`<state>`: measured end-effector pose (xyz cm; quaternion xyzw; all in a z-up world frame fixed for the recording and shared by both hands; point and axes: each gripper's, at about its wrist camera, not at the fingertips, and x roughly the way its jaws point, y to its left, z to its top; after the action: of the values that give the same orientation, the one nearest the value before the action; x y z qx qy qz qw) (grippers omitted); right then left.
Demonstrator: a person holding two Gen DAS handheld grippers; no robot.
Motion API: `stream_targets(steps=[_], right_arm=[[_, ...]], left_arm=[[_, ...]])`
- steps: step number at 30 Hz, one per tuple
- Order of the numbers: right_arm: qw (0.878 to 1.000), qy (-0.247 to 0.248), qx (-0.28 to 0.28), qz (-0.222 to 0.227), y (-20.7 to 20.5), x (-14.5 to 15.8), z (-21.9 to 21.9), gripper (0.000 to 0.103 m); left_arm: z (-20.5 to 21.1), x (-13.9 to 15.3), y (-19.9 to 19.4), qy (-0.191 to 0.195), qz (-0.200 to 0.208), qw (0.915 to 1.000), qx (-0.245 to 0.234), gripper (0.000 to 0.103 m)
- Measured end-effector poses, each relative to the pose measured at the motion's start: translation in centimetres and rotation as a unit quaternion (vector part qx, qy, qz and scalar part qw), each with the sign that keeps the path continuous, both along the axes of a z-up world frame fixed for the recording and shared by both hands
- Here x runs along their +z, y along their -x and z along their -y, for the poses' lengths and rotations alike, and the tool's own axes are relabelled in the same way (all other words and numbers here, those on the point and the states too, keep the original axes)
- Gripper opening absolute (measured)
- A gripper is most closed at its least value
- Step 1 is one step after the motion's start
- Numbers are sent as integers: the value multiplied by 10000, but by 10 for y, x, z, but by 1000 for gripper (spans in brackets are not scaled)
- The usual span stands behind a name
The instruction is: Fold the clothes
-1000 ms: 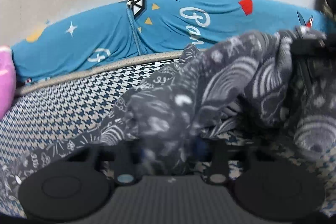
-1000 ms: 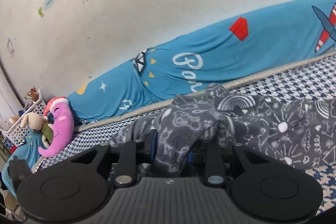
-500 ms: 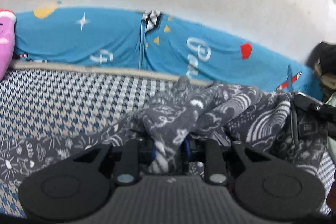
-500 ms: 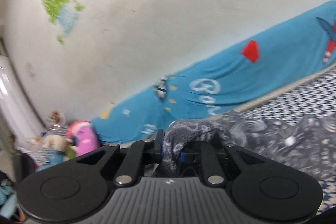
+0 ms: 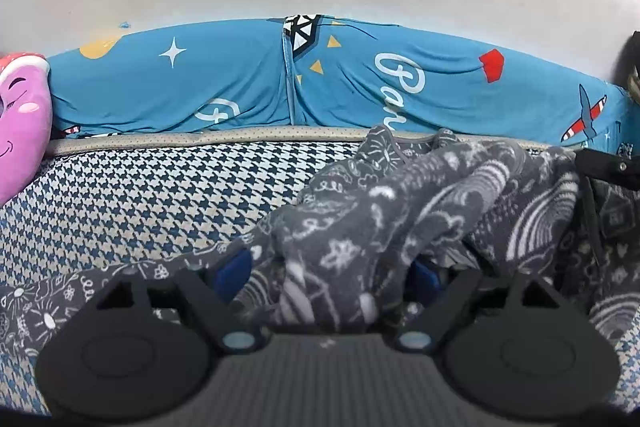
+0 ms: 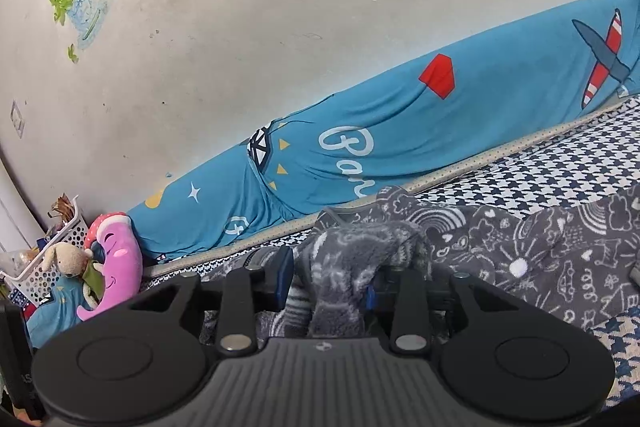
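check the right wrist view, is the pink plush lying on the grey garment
No, the pink plush sits far left by a white basket, apart from the grey garment.

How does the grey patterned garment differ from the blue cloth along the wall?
The grey garment is bunched on the checked bed cover, with white doodles; the blue cloth is stretched smooth along the wall, with bright planes and stars. Each hand-held gripper, left and right, pinches the garment; neither touches the blue cloth. Both are printed fabric.
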<state>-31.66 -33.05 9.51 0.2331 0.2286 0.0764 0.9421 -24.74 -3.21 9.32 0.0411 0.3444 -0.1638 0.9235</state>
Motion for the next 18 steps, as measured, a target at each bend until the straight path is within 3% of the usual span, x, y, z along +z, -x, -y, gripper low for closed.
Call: stream_targets(steps=[12, 18], right_arm=[[9999, -123, -26, -63, 7, 2, -3, 42], [10000, 9, 27, -56, 26, 9, -9, 51]], left_arm=[[0, -2, 2, -140, 41, 9999, 15, 82], [-2, -5, 0, -189, 47, 9998, 55, 82]])
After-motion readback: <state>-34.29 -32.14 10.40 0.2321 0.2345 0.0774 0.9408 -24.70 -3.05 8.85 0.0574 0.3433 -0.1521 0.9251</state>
